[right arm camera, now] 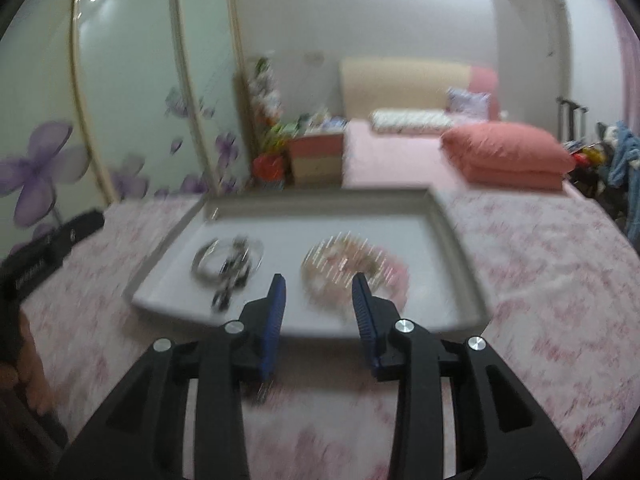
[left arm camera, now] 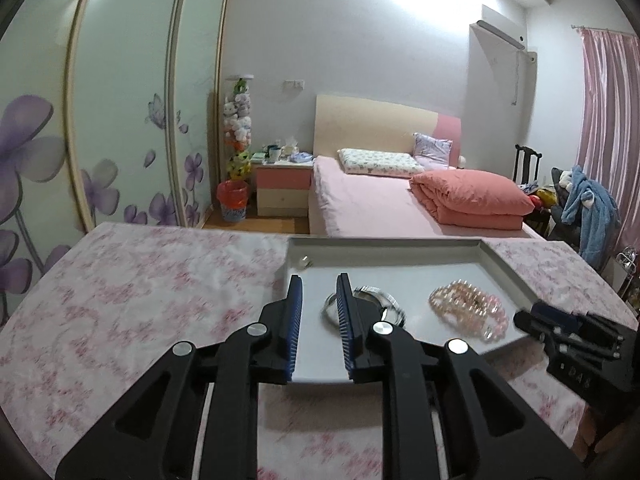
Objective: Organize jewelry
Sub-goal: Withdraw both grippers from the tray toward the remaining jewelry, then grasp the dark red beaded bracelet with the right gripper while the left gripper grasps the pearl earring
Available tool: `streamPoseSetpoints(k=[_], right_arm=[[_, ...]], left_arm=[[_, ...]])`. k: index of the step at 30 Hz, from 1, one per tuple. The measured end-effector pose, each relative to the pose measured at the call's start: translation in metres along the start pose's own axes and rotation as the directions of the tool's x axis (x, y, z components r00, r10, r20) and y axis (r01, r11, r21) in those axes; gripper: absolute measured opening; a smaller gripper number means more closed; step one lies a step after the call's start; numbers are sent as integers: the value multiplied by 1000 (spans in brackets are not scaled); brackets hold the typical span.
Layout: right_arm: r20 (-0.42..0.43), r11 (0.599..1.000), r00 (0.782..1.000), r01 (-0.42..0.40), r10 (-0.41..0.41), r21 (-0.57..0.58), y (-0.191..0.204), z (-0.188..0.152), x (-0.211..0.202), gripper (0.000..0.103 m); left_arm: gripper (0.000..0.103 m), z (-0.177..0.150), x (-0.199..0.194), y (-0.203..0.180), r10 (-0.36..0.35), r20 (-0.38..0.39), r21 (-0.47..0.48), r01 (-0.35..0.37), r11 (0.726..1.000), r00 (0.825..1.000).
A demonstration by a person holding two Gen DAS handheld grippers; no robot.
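Note:
A grey tray lies on a pink floral tablecloth. In it are silver bangles, a dark chain piece on them, a pink pearl bracelet pile and a small silver stud. My left gripper is open and empty over the tray's left part, just left of the bangles. My right gripper is open and empty over the tray's near edge, in front of the pearls. The right wrist view is blurred.
The floral tablecloth covers the table around the tray. The right gripper's body shows at the tray's right corner; the left gripper's body at the left. Behind are a bed, nightstand and wardrobe doors.

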State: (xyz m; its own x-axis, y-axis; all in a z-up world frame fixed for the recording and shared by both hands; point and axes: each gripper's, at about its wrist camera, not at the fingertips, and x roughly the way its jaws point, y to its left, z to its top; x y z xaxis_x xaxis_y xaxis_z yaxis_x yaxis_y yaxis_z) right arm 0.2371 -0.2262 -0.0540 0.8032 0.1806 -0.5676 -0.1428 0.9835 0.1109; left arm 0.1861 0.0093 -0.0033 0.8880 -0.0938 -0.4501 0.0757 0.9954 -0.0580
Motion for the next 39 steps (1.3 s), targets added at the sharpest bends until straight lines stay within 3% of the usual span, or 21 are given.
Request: streamPoseSetpoints(k=[2, 7, 17, 18, 20, 22, 26, 33, 39], right_arm=[[-54, 999, 998, -34, 33, -16, 7, -9, 3, 35], [-178, 993, 980, -99, 86, -60, 26, -27, 18, 42], [-285, 988, 957, -85, 45, -131, 53, -34, 45, 50], [-283, 987, 958, -79, 36, -142, 55, -34, 45, 47], [-280, 985, 960, -72, 26, -158, 55, -33, 43, 17], [-280, 987, 959, -71, 27, -145, 51, -34, 41, 11], [-275, 994, 961, -43, 15, -98, 30, -35, 34, 10], [-263, 991, 957, 132, -124, 13, -29, -39, 21, 10], [-258, 988, 956, 150, -139, 24, -39, -43, 18, 10]], left_arm=[[28, -6, -3, 6, 13, -13, -3, -13, 1000, 1000], [29, -19, -9, 24, 45, -53, -15, -45, 999, 998], [35, -28, -11, 34, 41, -90, -41, -45, 998, 995], [35, -28, -11, 32, 35, -92, -39, -39, 998, 995], [37, -28, -11, 28, 24, -96, -36, -27, 999, 995], [37, -29, -11, 22, 7, -103, -30, -10, 999, 995], [45, -32, -11, 5, -31, -123, -10, 30, 999, 992], [56, -41, -5, -26, -109, -200, 33, 118, 993, 974], [58, -53, 10, -55, -104, -296, 85, 135, 987, 950]])
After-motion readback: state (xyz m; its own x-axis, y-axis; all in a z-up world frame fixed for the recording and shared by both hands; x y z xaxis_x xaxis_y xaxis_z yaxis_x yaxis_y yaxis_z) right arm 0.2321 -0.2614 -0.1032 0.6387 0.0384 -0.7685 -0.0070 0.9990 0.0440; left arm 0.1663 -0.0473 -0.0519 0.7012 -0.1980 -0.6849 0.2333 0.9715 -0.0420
